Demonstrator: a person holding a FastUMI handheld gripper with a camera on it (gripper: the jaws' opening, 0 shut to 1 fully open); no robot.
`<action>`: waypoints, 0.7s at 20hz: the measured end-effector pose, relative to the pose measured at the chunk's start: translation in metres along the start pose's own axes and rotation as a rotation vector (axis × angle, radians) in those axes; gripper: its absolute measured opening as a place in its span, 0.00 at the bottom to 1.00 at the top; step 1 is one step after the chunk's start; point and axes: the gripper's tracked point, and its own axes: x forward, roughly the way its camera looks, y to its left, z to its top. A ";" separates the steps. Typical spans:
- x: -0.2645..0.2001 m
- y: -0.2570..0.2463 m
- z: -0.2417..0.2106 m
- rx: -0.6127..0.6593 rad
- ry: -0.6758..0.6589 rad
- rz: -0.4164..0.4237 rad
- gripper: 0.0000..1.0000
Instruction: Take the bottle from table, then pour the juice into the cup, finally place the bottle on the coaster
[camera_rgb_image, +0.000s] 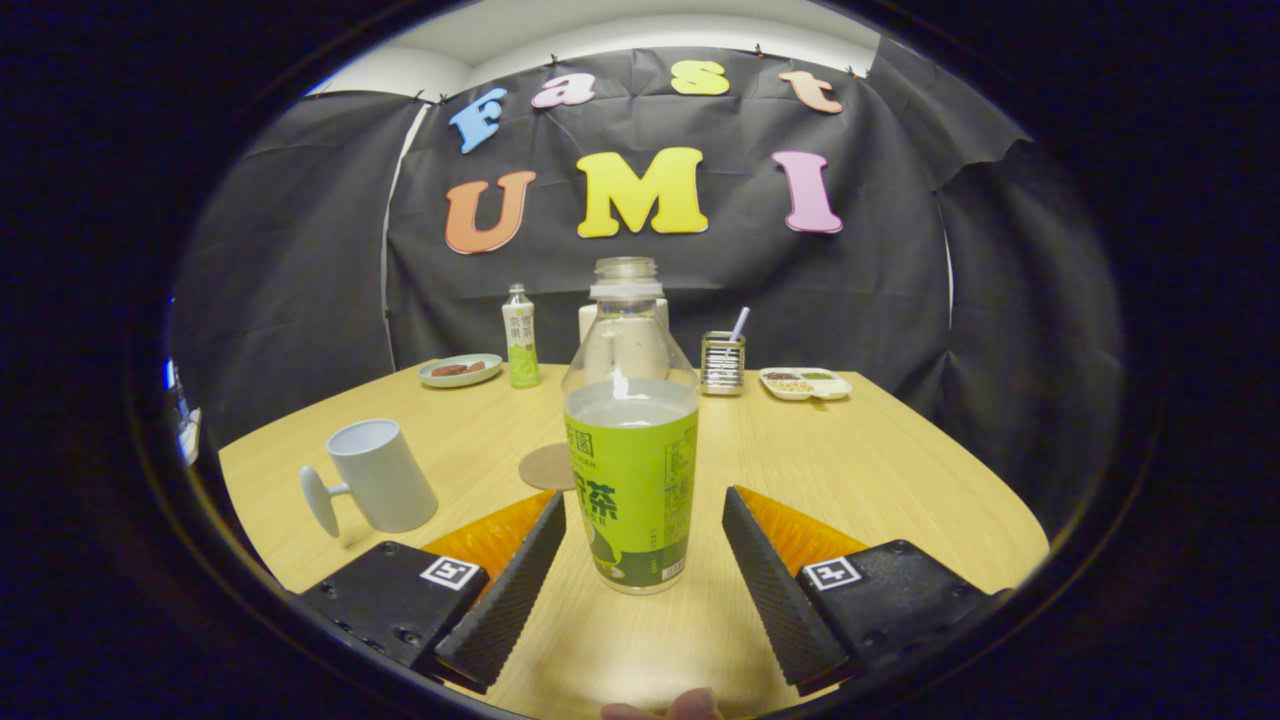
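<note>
An uncapped clear bottle (630, 440) with a green label stands upright on the wooden table (880, 470), about two-thirds full of pale juice. It stands between the tips of my gripper (644, 505), whose fingers are spread wide and touch neither side of it. A pale mug-like cup (380, 476) with a round knob handle stands to the left of the left finger. A round brown coaster (548, 466) lies on the table just behind and left of the bottle, partly hidden by it.
At the table's far side stand a small capped green-label bottle (520, 348), a plate with food (460, 370), a white container behind the main bottle, a metal holder (722, 362) with a utensil and a divided white tray (806, 383).
</note>
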 end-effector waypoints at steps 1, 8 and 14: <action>0.004 0.001 -0.001 0.004 0.008 0.002 1.00; 0.028 0.008 0.006 0.003 0.034 -0.005 1.00; 0.029 0.003 0.008 0.076 0.039 -0.009 0.90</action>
